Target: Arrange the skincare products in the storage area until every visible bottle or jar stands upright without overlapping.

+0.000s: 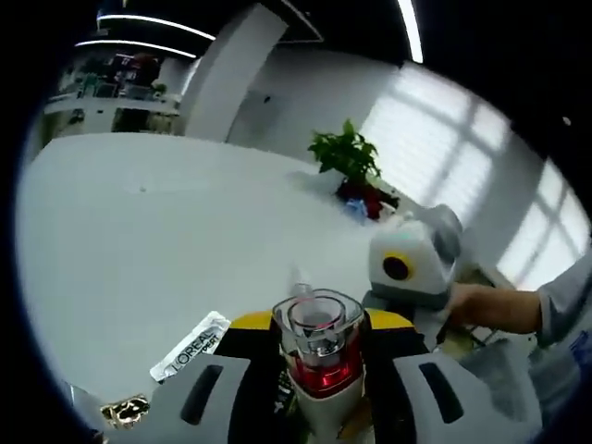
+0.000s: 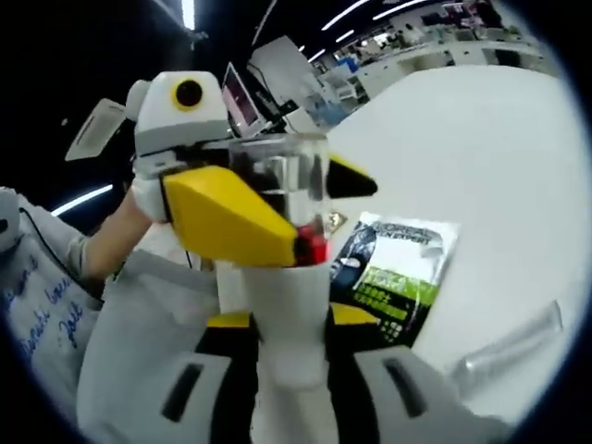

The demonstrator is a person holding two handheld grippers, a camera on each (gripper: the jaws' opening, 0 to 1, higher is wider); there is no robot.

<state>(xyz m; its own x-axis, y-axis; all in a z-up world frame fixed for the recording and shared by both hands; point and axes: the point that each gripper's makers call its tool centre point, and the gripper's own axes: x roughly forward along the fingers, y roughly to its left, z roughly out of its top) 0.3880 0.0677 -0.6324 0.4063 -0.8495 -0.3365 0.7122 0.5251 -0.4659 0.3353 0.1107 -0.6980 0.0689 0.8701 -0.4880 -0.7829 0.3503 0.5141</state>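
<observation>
Above a white table (image 1: pixel 139 240), 2 grippers share 1 white bottle (image 2: pixel 291 314) with a clear cap and red collar. The left gripper (image 1: pixel 319 370) has its jaws clamped on the cap end; the right gripper (image 2: pixel 291 370) has its jaws closed around the white body. On the table lie a white L'Oreal sachet (image 1: pixel 190 345), a green-and-black packet (image 2: pixel 398 264) and a clear tube (image 2: pixel 509 347).
</observation>
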